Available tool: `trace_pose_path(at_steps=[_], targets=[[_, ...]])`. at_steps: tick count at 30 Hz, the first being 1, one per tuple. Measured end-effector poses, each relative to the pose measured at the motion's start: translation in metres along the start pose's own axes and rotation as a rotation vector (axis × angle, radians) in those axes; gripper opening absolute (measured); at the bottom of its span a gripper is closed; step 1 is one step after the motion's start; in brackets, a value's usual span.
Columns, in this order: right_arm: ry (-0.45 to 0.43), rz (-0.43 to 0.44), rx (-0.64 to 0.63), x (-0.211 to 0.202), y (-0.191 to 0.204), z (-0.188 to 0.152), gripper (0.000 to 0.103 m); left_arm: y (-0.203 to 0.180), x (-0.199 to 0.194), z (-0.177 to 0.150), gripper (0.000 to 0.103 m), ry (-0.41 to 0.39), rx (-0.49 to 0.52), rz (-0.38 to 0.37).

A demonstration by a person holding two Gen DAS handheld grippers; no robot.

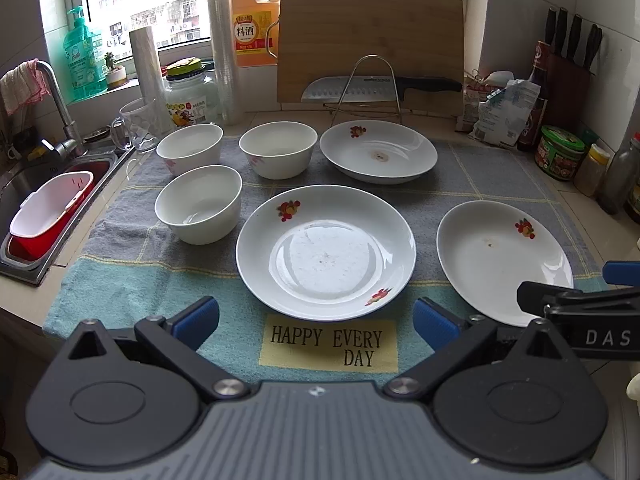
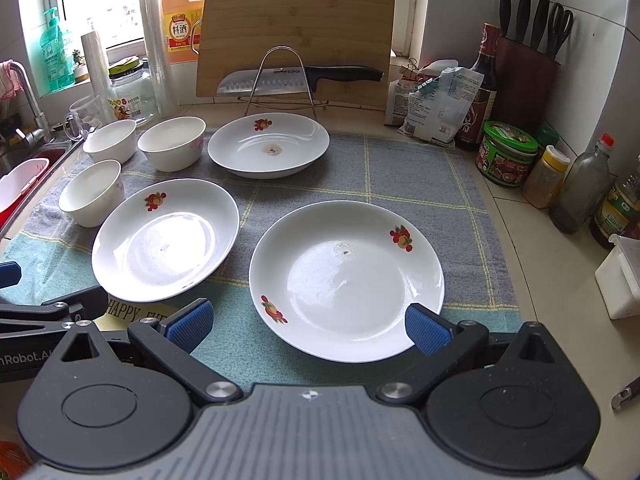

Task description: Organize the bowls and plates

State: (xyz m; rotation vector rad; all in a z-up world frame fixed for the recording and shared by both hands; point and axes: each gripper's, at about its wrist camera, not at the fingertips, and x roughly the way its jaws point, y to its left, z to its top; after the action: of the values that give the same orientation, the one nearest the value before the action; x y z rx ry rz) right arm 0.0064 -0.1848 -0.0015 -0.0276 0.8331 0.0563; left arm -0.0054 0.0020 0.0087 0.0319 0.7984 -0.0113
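Both tools are hovering low over the near edge of a blue-grey cloth that is covering the tabletop. The left hand-held gripper is sitting with its blue pads spread wide and nothing between them, facing the middle plate at twelve o'clock, just beyond a yellow patch reading "HAPPY EVERY DAY". The right hand-held gripper is likewise gaping and empty, its right pad overlapping the near rim of the right plate in the picture (whether it is touching cannot be told). A third plate, the far plate, is lying at one o'clock in the left wrist view, near a wire rack that is carrying a knife in front of a leaning cutting board. Three white bowls are standing upright at ten to eleven o'clock: the near bowl, the far left bowl and the far right bowl, close together but apart. All three plates are resting separately on the cloth, none stacked. A sink is lying at nine o'clock.
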Motion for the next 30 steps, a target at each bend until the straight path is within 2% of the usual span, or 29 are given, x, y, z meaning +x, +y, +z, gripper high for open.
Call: trace_pose_path(at_steps=[16,23,27,30], targets=[[-0.04,0.011,-0.021,-0.005,-0.007,-0.004,0.103,-0.007,-0.003,0.0,0.102,-0.025,-0.017,-0.02],[-0.079,0.029,-0.036,-0.008,-0.014,-0.005,0.103,-0.011,-0.003,0.002,0.102,-0.033,-0.014,-0.058],[-0.104,0.038,-0.046,-0.009,-0.018,-0.007,0.103,-0.008,0.002,0.004,0.102,0.0,-0.049,-0.104],[-0.125,0.055,-0.064,-0.011,-0.02,-0.009,0.103,-0.011,0.005,0.003,0.102,-0.001,-0.042,-0.107]])
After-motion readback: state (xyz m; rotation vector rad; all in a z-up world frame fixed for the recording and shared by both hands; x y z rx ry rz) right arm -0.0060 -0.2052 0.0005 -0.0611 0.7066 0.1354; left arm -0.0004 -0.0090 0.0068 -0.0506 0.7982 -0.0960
